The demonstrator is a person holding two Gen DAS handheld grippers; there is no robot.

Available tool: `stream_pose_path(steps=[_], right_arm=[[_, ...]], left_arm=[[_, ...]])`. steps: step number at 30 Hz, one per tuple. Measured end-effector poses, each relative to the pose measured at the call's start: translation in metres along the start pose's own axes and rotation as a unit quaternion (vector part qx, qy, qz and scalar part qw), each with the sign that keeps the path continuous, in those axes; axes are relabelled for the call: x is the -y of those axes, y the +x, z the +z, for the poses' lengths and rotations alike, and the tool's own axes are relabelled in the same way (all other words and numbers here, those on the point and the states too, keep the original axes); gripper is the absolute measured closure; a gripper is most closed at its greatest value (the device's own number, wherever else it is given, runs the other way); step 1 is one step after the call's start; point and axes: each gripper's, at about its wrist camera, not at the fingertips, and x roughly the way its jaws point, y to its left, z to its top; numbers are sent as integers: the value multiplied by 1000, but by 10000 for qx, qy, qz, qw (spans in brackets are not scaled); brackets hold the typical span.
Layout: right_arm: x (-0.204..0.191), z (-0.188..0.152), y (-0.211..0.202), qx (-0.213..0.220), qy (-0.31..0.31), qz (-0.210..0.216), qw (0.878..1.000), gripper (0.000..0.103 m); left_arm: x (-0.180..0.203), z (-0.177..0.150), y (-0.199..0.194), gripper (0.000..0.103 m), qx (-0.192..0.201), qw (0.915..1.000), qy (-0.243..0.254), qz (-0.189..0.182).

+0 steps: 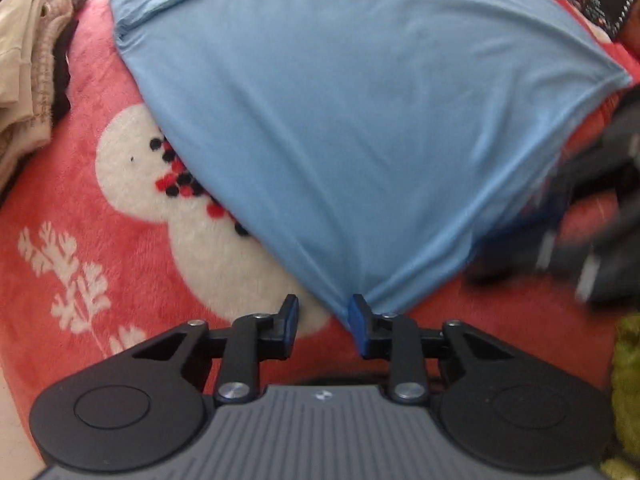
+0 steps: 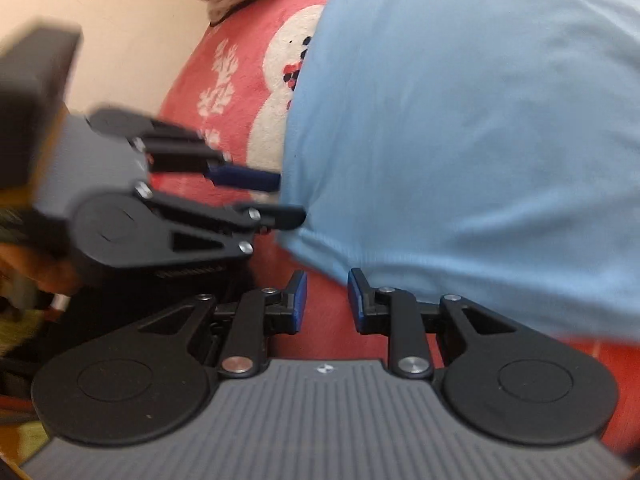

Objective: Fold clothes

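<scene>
Blue shirt (image 1: 360, 120) spread on blanket (image 1: 80, 260); left hand-held gripper (image 1: 324, 322) and right hand-held gripper (image 2: 327, 300) jaws apart, empty, at its hem.

Blue shirt (image 1: 340, 120) hides part of the snowman (image 1: 132, 168).

No readable text anywhere; small white emblem on claw body (image 1: 321, 395) illegible.

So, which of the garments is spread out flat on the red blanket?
The light blue T-shirt; the beige clothes lie crumpled in a heap at the edge of the blanket.
</scene>
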Motion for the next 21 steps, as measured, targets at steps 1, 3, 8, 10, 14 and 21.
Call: stream_pose_path(steps=[1, 3, 8, 10, 14, 21], right_arm=[[1, -4, -9, 292, -23, -99, 9995, 80], [3, -8, -24, 855, -177, -369, 9955, 80], [26, -9, 4, -12, 294, -246, 9993, 80], [19, -13, 7, -280, 216, -18, 9994, 79], [23, -16, -2, -289, 429, 282, 9983, 78], [67, 12, -74, 1052, 750, -18, 9916, 78]], left_arm=[[-3, -1, 1, 77, -90, 9999, -55, -39], [-9, -5, 3, 79, -245, 9995, -179, -113], [-28, -10, -13, 79, -150, 9983, -535, -165], [-32, -9, -21, 78, -88, 9983, -561, -129], [-41, 3, -39, 72, 203, 9977, -635, -88], [-30, 73, -50, 67, 868, 9931, -794, 0]])
